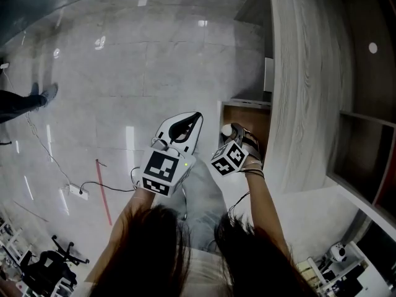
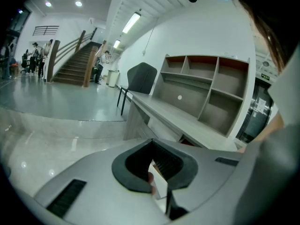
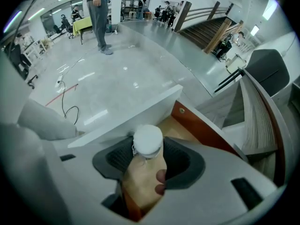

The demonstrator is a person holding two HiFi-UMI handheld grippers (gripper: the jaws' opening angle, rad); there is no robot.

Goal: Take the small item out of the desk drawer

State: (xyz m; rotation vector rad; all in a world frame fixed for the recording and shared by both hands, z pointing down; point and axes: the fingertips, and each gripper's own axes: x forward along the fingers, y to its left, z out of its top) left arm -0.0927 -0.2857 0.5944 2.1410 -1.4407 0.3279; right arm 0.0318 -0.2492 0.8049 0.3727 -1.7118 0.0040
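Observation:
The desk drawer (image 1: 245,112) stands pulled out, and its brown wooden inside (image 3: 206,130) shows behind its white front (image 3: 140,108). A small item with a round white top (image 3: 147,138) stands at the drawer's near left corner (image 1: 227,129). My right gripper (image 3: 147,143) points steeply down into the drawer (image 1: 239,132), jaws open, with the white item between the tips and a gap on either side. My left gripper (image 1: 197,115) hangs over the floor to the left of the drawer. Its jaws (image 2: 152,144) meet at the tips with nothing between them.
The long pale desk (image 1: 303,85) runs along the right, with a shelf unit (image 2: 206,83) on it and a dark chair (image 2: 140,78) at its far end. A power strip with cable (image 1: 77,190) lies on the shiny floor. People stand far off (image 3: 99,13).

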